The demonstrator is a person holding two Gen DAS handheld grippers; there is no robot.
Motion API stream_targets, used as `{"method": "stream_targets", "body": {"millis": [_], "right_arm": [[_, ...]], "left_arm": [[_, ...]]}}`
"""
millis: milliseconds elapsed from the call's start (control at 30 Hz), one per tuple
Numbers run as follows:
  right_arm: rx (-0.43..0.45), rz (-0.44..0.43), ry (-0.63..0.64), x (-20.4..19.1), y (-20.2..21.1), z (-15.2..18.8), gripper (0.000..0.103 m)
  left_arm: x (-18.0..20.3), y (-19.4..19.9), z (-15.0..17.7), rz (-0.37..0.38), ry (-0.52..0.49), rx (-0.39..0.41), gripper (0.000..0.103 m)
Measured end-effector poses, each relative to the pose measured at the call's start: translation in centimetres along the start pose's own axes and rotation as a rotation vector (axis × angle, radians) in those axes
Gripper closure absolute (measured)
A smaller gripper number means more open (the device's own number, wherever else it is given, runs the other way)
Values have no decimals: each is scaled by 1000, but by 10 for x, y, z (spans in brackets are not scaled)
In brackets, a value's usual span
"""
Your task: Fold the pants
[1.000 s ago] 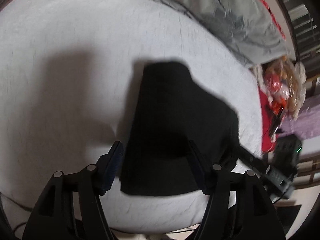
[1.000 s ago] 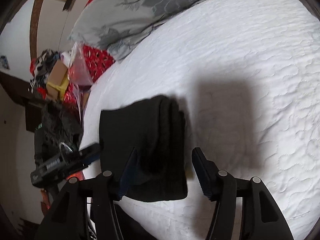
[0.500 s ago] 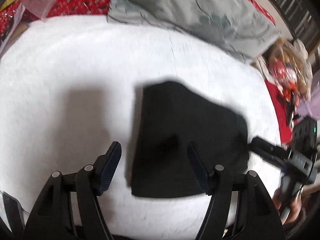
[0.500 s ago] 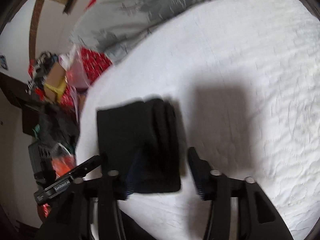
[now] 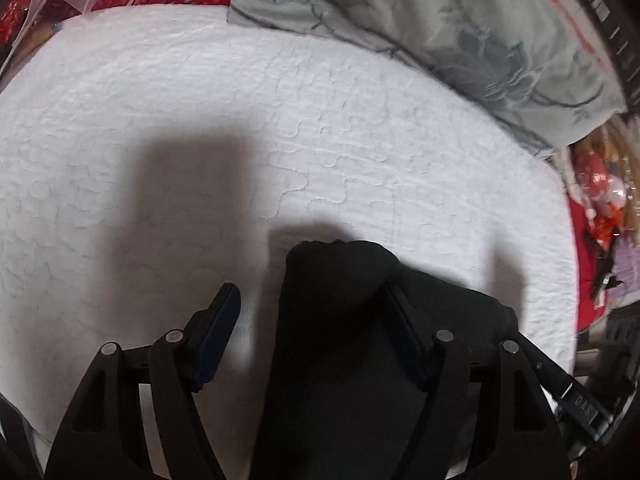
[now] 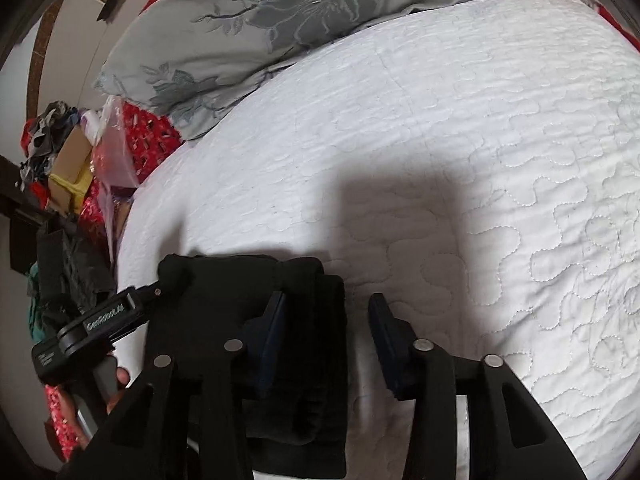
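Pants (image 6: 304, 320) folded on quilt (image 6: 440, 140) below pillow (image 6: 260, 20)

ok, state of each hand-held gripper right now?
Left hand-held gripper: opening, folded black pants between its fingers, not pinched.
Right hand-held gripper: closing, pants edge between, not gripped.

White quilted bed (image 5: 280, 120) fills the scene. Folded black pants (image 6: 248, 292) lie flat on it at the near edge, toward its left side. A grey floral pillow (image 6: 280, 12) rests along the far edge.
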State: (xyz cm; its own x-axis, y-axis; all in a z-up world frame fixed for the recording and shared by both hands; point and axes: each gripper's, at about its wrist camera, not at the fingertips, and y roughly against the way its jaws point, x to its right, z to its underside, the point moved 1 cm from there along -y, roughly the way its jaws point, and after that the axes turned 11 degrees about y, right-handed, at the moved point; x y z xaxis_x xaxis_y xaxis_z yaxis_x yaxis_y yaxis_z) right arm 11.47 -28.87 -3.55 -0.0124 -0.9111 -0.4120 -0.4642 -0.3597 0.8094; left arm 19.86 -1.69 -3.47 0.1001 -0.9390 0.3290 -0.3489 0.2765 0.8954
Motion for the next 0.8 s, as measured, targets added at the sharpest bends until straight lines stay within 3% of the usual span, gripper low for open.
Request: {"method": "stream_targets", "body": {"millis": [67, 167, 400, 800], "right_arm": [[4, -54, -3, 0, 9, 1, 56], [-10, -139, -29, 1, 18, 11, 43], [-47, -137, -35, -1, 4, 35, 39], [-33, -135, 26, -10, -6, 39, 37]], "left_arm": [[-5, 15, 8, 14, -22, 30, 31], [-23, 33, 26, 59, -34, 45, 31], [-38, 23, 39, 78, -17, -26, 31], [-25, 11, 41, 49, -84, 10, 22]]}}
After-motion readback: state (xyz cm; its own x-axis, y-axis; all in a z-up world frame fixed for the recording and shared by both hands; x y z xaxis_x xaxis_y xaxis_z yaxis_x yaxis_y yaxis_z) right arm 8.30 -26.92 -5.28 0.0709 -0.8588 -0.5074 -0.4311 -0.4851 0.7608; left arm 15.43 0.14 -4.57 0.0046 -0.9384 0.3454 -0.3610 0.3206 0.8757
